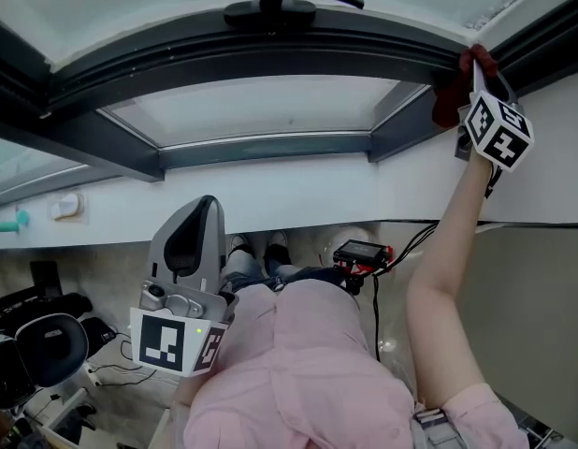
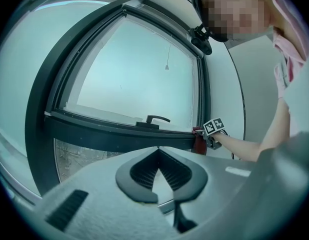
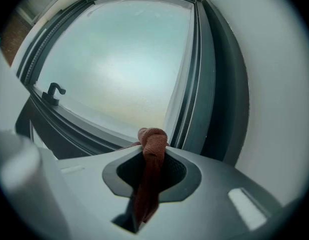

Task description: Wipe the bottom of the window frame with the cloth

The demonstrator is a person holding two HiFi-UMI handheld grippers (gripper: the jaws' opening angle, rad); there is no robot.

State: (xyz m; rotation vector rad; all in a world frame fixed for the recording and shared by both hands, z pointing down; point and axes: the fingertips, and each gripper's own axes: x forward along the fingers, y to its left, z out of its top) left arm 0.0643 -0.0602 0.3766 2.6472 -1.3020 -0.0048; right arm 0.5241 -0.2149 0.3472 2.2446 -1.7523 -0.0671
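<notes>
A red-brown cloth [image 3: 152, 145] is pinched in my right gripper [image 3: 153, 153], which is shut on it, and its knotted end sticks out past the jaws. In the head view the cloth [image 1: 455, 96] presses against the right end of the dark grey window frame's bottom rail [image 1: 270, 43], at the corner, with the right gripper [image 1: 473, 68] raised to it. The window handle [image 1: 289, 6] sits at mid-rail. My left gripper [image 1: 205, 209] hangs low by the person's body, far from the window. Its jaws [image 2: 158, 151] are shut with nothing between them.
A lower glass pane with its own dark frame [image 1: 266, 148] lies under the rail. A white wall [image 1: 551, 185] is to the right. On the floor are a black chair [image 1: 41, 344], a red-and-black device [image 1: 362, 251] and cables [image 1: 375, 297]. A teal object [image 1: 8, 221] sits at the left.
</notes>
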